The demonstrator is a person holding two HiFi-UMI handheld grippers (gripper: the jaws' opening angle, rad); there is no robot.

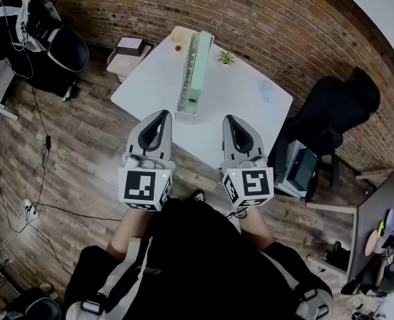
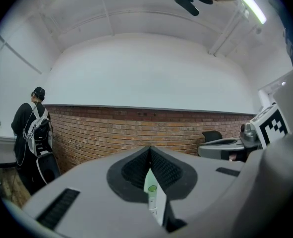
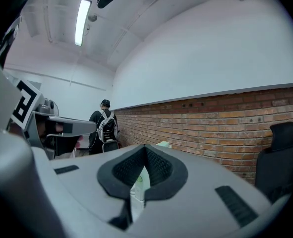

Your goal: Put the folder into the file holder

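A pale green folder [image 1: 202,62] stands upright in a long grey file holder [image 1: 185,79] on the white table [image 1: 243,105]. Its spine with a green dot faces me, and it shows in the gap under the jaws in both gripper views, folder [image 2: 152,195] and folder [image 3: 138,186]. My left gripper [image 1: 163,115] hovers at the table's near edge, left of the holder's end, jaws shut and empty. My right gripper [image 1: 229,119] is level with it to the right, also shut on nothing. In their own views the left gripper [image 2: 149,149] and right gripper [image 3: 145,148] tips meet.
A small potted plant [image 1: 226,57] and a small red object [image 1: 178,47] sit at the table's far side. A black office chair [image 1: 337,112] stands to the right, a low box [image 1: 127,51] by the far left corner. A person [image 1: 23,12] stands at top left.
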